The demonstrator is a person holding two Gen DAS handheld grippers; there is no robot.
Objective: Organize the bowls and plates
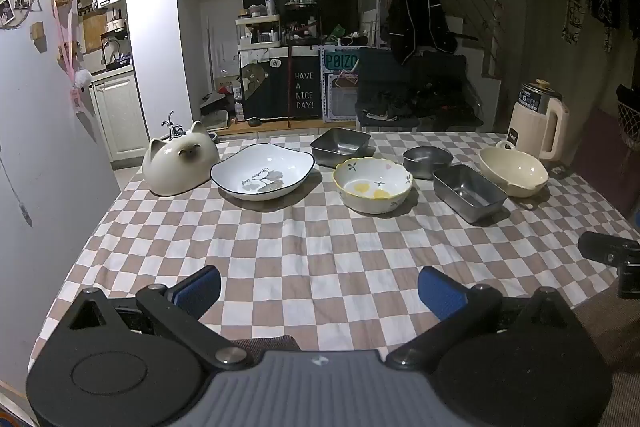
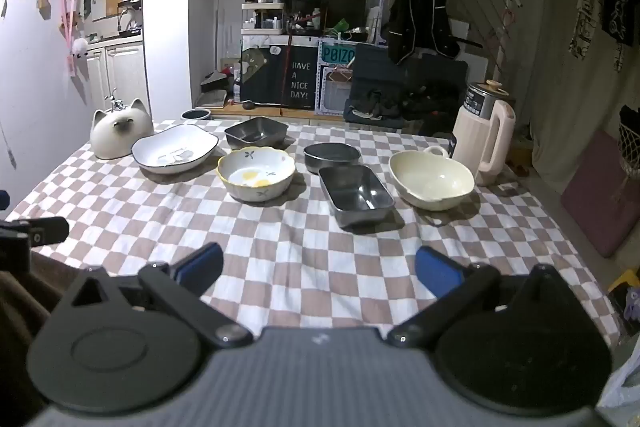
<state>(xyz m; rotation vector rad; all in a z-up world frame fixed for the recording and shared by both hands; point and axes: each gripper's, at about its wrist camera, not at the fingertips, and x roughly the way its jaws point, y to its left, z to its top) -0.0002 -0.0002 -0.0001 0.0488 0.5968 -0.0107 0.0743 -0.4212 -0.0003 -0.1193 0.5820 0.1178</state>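
Both the left tool [image 1: 320,291] and right tool [image 2: 319,273] hang wide open and empty (nothing yet chosen) over the desk [image 1: 320,247], facing the unstacked yellow-rimmed bowl [image 1: 373,184].

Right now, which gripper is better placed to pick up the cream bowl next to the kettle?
The right gripper, probably. The cream bowl lies just right of its open fingers; from the left gripper it sits far right, beyond the steel tray.
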